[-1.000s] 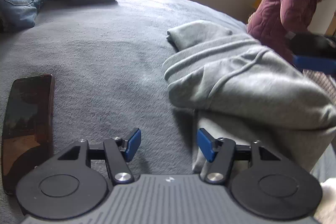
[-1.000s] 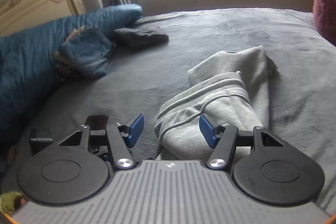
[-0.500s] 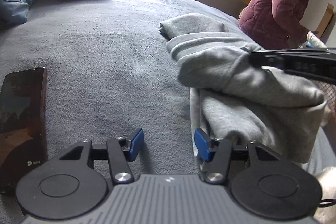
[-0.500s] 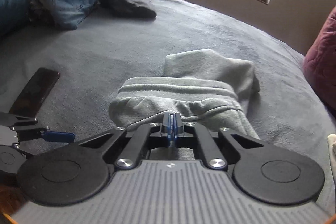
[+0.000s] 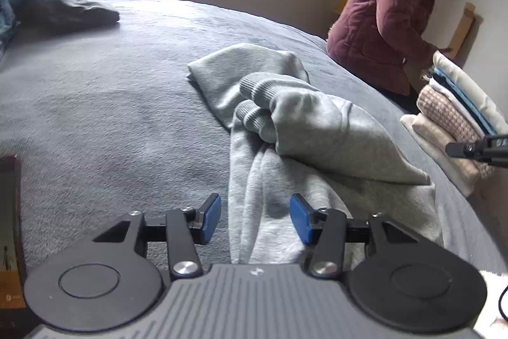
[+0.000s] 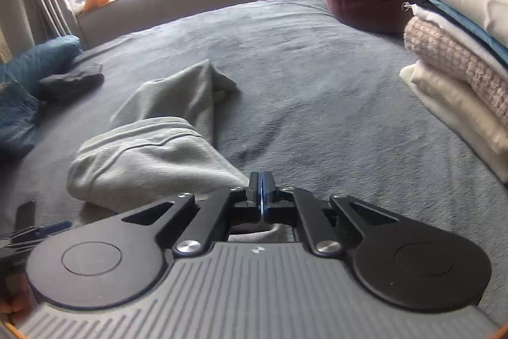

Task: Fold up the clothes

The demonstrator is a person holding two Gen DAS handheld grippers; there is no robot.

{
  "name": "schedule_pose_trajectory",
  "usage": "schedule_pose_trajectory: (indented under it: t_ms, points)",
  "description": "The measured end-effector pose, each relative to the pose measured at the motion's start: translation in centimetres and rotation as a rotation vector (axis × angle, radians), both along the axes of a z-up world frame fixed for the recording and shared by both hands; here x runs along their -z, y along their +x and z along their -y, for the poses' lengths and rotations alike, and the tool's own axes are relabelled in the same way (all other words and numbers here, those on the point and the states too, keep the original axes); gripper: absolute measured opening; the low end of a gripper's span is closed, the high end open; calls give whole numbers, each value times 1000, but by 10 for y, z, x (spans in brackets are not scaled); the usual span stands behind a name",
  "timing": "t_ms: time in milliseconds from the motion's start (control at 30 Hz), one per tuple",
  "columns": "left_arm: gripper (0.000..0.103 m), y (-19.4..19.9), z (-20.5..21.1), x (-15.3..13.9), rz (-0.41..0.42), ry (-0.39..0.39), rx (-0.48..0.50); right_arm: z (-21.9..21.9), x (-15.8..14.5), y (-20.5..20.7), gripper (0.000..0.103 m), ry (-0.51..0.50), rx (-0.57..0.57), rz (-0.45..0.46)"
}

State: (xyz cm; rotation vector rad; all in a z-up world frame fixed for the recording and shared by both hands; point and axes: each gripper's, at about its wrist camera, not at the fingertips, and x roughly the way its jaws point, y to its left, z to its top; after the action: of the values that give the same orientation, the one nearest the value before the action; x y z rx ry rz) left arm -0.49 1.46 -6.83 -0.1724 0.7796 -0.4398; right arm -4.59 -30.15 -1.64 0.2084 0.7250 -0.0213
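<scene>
A grey sweat garment (image 5: 317,129) lies bunched on the dark grey bed (image 5: 111,104), its ribbed cuffs folded on top. My left gripper (image 5: 255,218) is open low over the bed, with the garment's near edge lying between its blue pads. In the right wrist view the same grey garment (image 6: 149,154) stretches from the left up to my right gripper (image 6: 261,189), which is shut on its edge; cloth shows under the fingers. From the left wrist view the right gripper (image 5: 476,148) shows only at the right edge.
A stack of folded clothes (image 6: 460,78) stands on the bed's right side, also in the left wrist view (image 5: 451,123). A person in a maroon jacket (image 5: 381,21) bends beside it. A phone (image 5: 8,227) lies at the left. A dark garment (image 5: 66,11) and blue bedding (image 6: 19,104) lie far back.
My right gripper went from open to shut on the grey garment, then drew it to the right, pulling a fold over. The left gripper stayed open and shifted toward the garment.
</scene>
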Motion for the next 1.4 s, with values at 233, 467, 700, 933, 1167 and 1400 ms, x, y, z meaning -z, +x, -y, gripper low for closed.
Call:
schedule_pose_trajectory:
  t_ms: [233, 467, 700, 933, 1167, 1400]
  points:
    - [46, -2, 6, 6, -17, 4, 6, -97, -19, 8, 65, -54, -355, 109]
    - [44, -2, 7, 16, -37, -3, 26, -188, 7, 41, 81, -354, -493, 100]
    - [44, -2, 3, 21, -39, -33, 64, -186, 9, 52, 13, -340, -411, 70]
    - [49, -8, -4, 17, -46, -108, 91, -105, -28, 21, 6, -174, -209, 99]
    - [53, -14, -10, 1, -25, -121, 99, -28, -5, -7, 3, -10, -32, 52]
    - [54, -16, -4, -21, 16, -87, 137, 48, 24, -34, 2, 156, 142, 3]
